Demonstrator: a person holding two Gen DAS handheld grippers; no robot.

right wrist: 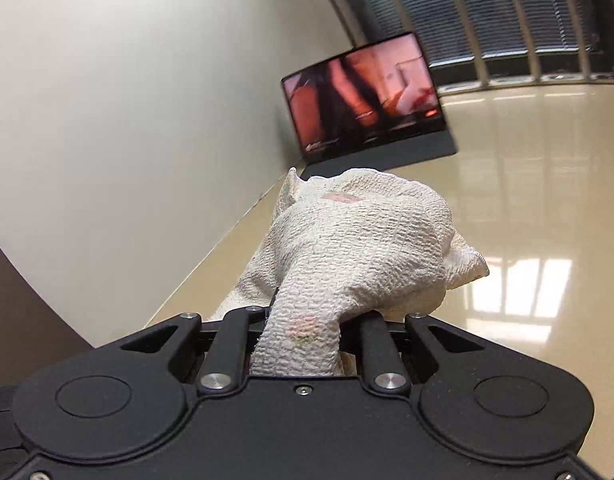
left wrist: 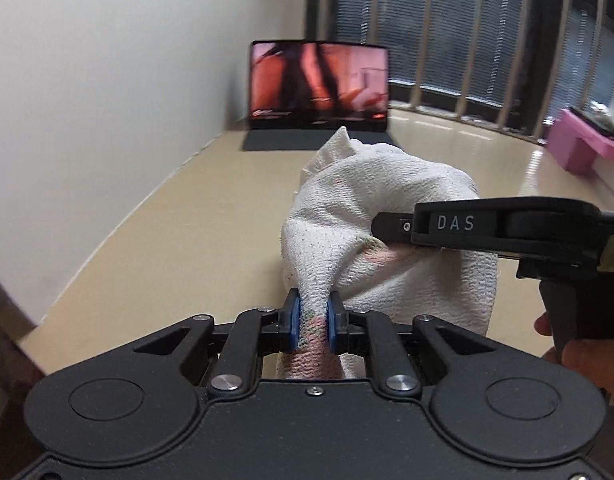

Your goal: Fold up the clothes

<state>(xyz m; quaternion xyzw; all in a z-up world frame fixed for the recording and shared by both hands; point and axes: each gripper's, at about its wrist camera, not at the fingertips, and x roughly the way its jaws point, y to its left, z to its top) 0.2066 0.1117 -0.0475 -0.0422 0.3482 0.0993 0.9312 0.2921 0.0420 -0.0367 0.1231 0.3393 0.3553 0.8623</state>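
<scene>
Left tool [left wrist: 314, 322] clenched on bunched corner of white cloth [left wrist: 387, 216], blue pads [left wrist: 295, 322] pinching fabric. Cloth (faint pink-green print) hangs bundled above beige surface [left wrist: 167, 240], between both tools. Right tool [right wrist: 303, 328] clamped on another bunch of same cloth; its pads hidden under fabric. Right tool seen from left wrist view entering from right, tip on cloth. Open laptop [left wrist: 319, 80] at far end of surface by white wall [left wrist: 107, 80]. Pink box [left wrist: 579, 148] far right.
</scene>
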